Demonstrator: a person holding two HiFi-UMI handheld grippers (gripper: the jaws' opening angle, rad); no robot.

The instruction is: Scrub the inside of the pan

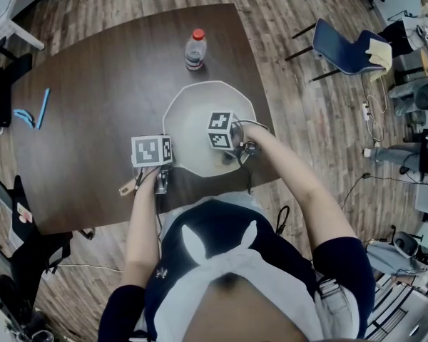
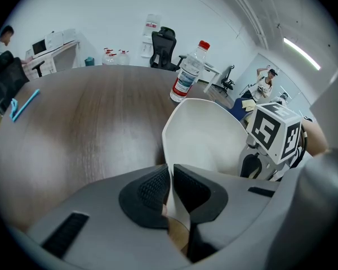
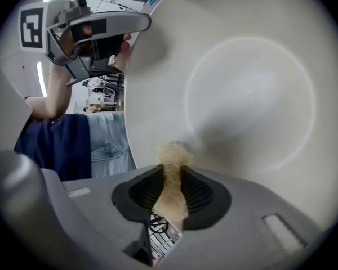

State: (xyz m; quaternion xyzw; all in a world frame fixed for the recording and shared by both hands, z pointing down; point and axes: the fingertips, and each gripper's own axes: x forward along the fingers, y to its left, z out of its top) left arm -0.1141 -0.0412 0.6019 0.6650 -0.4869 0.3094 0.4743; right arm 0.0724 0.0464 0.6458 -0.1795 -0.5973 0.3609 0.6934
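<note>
Person's torso (image 1: 221, 262) nearest; white pan (image 1: 200, 112) on worktop (image 1: 93, 105), near front edge.
Left gripper view: left gripper (image 2: 172, 193) fingers clamped where handle meets pan rim. Pan looks stiff, light, likely slippery; hold there.
Right gripper view: right gripper (image 3: 172, 193) fingers clamped on soft tan scrubber (image 3: 170, 153), pressed against pan's inside.

Clamping grey left gripper (image 2: 170, 187) on a thin white pan rim (image 2: 164, 136); pinching a tan fibrous scrub pad (image 3: 172, 162) in grey right gripper (image 3: 172, 187); reaching both bare forearms (image 1: 141, 226) forward.
</note>
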